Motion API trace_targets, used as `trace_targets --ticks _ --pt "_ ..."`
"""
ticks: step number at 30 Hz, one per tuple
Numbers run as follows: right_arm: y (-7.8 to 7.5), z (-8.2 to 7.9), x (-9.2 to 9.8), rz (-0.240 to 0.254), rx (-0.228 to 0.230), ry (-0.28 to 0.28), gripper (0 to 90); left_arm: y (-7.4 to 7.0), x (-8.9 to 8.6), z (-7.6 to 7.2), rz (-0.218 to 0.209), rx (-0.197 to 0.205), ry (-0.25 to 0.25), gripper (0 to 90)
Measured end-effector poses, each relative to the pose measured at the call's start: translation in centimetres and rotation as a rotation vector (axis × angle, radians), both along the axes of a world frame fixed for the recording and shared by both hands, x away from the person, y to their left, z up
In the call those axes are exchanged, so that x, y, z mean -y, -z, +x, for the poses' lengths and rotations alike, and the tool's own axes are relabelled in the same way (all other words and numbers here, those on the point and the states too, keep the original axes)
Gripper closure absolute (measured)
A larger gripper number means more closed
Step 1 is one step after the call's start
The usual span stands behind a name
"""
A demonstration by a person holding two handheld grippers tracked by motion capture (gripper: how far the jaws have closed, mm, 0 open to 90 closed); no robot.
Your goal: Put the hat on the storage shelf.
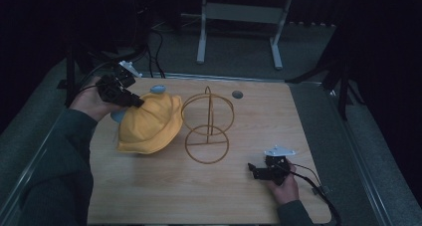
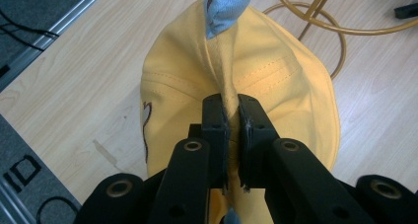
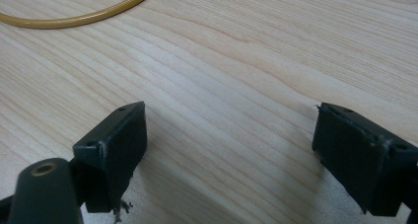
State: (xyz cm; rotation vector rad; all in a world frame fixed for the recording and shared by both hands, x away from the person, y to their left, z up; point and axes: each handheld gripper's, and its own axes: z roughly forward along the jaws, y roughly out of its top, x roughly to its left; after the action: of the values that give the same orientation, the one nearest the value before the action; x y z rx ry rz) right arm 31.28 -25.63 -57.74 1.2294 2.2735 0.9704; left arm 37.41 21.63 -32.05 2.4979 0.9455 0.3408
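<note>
A wooden table (image 1: 234, 186) seen from above in a dim room, with a gold wire stand (image 1: 208, 126) near its centre serving as the landmark. The stand has a round base ring lying flat on the wood and an upright hoop rising from it.

Just to the left of the stand sits a yellow hat (image 1: 149, 124), its brim almost touching the stand's base ring. Pale blue fabric (image 2: 227, 7) pokes out at the hat's far edge; whether it is a lining or a separate cloth is hard to tell.

The left gripper (image 1: 135, 102), held in a person's hand at the left of the stand, is clamped tight on a fold of yellow cloth at the top of the hat. In the left gripper view (image 2: 232, 123) the two black jaws pinch a raised ridge of the fabric between them.

The right gripper (image 1: 255, 170) rests low over bare wood, in front and to the right of the stand, well apart from the hat. In the right gripper view (image 3: 229, 145) its jaws stand wide apart with nothing between them, and a curve of the stand's ring (image 3: 79, 19) shows beyond.
</note>
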Motion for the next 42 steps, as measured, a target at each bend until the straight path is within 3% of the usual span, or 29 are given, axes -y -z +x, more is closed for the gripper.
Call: trace_targets --ticks 42 --pt "0.0 0.0 0.0 0.000 0.000 -0.001 13.2 -2.6 -1.3 -1.1 -0.063 0.044 0.014 83.5"
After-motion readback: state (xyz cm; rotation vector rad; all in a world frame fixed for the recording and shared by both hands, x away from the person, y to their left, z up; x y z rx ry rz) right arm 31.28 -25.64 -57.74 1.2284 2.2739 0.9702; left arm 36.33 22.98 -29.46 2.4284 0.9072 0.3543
